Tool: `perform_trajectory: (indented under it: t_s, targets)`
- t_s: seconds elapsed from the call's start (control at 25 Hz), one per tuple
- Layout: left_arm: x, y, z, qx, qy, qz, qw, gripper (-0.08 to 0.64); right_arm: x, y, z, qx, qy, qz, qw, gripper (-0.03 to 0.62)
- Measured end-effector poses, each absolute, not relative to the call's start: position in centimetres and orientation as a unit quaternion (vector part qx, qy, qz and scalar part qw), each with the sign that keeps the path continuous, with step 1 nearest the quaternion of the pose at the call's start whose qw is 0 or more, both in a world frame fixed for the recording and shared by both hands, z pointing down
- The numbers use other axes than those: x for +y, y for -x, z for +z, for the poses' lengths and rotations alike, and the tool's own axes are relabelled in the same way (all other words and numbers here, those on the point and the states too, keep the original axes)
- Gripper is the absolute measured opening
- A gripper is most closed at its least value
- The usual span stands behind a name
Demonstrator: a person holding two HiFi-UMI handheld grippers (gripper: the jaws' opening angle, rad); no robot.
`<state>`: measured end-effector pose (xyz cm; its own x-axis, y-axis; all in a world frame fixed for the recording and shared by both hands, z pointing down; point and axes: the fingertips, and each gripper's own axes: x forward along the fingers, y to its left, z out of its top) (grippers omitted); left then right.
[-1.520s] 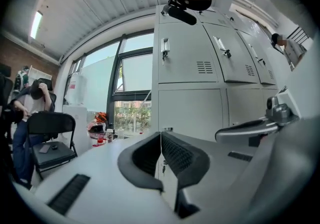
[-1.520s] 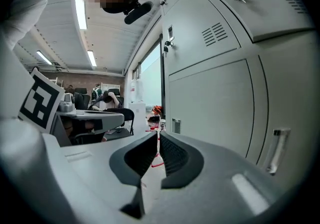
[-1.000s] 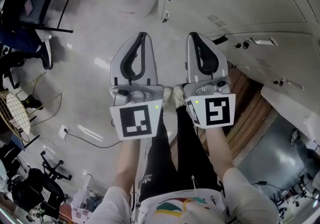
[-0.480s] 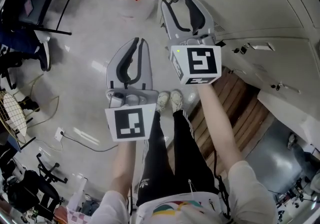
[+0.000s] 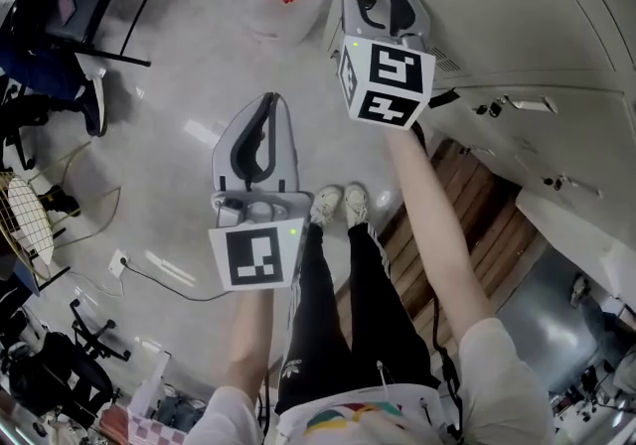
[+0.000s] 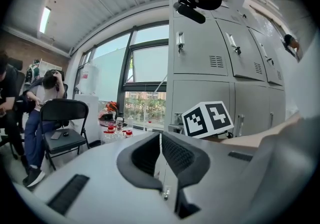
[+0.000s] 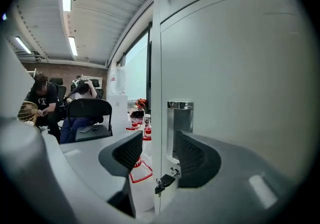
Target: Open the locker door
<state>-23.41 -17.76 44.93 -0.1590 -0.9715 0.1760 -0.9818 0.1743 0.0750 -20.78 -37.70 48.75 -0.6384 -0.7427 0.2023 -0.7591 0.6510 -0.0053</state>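
Locker door (image 7: pixel 240 93), grey, closed, directly ahead of our right hand-held gripper (image 7: pixel 160 155). Chrome handle (image 7: pixel 180 118) at its left edge, key (image 7: pixel 163 183) below. We hold that gripper's jaws wide, handle between them. Our left hand-held gripper (image 6: pixel 160 138) is pressed together, empty, over the floor (image 5: pixel 179 85).

We see the pale grey metal locker door (image 7: pixel 235 68) upright and apparently shut, flush with its frame. Near its left edge sits a vertical chrome handle (image 7: pixel 180 118). Just below it, a black-headed key (image 7: pixel 165 182) sticks out of the lock.
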Motion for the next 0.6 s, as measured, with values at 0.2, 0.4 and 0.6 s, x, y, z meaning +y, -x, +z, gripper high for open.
perform_trajectory:
  t_s: [0.2, 0.4, 0.6]
  targets:
    - [-17.3, 24.0, 45.4, -0.767, -0.634, 0.049, 0.086, 0.017, -38.8, 21.3, 48.5, -0.901, -0.421, 0.058, 0.087, 0.192]
    - [-16.8, 24.9, 45.5, -0.777, -0.621, 0.055, 0.087, 0.017, -38.8, 21.5, 48.3, -0.902, -0.418, 0.071, 0.084, 0.192]
    - [-16.7, 25.7, 44.9, -0.778, -0.622, 0.042, 0.081, 0.017, -37.5, 21.5, 48.1, -0.913, -0.393, 0.059, 0.089, 0.165]
